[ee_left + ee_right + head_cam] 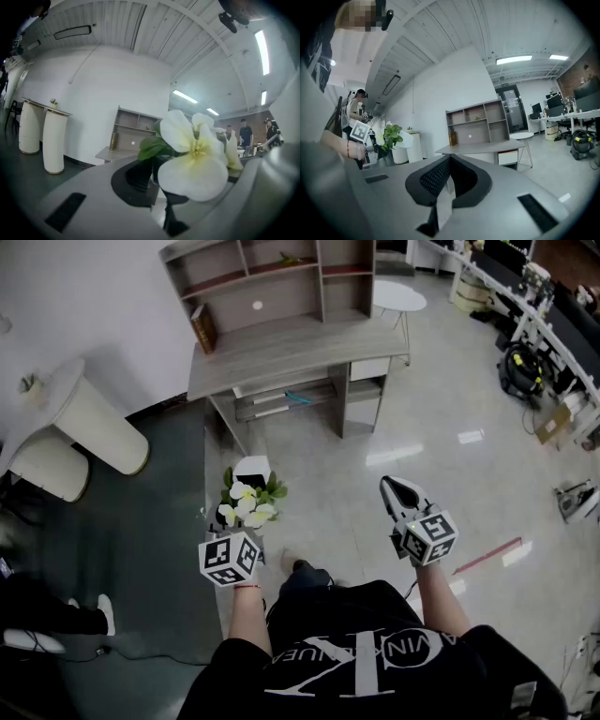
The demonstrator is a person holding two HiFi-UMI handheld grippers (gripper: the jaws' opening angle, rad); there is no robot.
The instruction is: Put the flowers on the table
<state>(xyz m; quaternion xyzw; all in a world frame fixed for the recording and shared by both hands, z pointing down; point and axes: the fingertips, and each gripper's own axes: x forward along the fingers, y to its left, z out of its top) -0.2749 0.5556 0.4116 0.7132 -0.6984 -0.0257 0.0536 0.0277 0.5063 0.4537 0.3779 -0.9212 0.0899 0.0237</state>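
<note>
White flowers with green leaves [247, 502] sat clamped in the left gripper [234, 538] above the pale floor, well apart from the grey wooden desk with shelves [291, 352], while the right gripper [401, 491] was closed on nothing; approach and set-down apparently remained.

Head view steeply down; gripper views level, facing table [300, 351].

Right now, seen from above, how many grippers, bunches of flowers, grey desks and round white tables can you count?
Grippers: 2, the left gripper and the right gripper
Bunches: 1, the flowers in the left gripper's fingers
Desks: 1, the grey desk
Round tables: 1, the round white table
Total: 5
</note>
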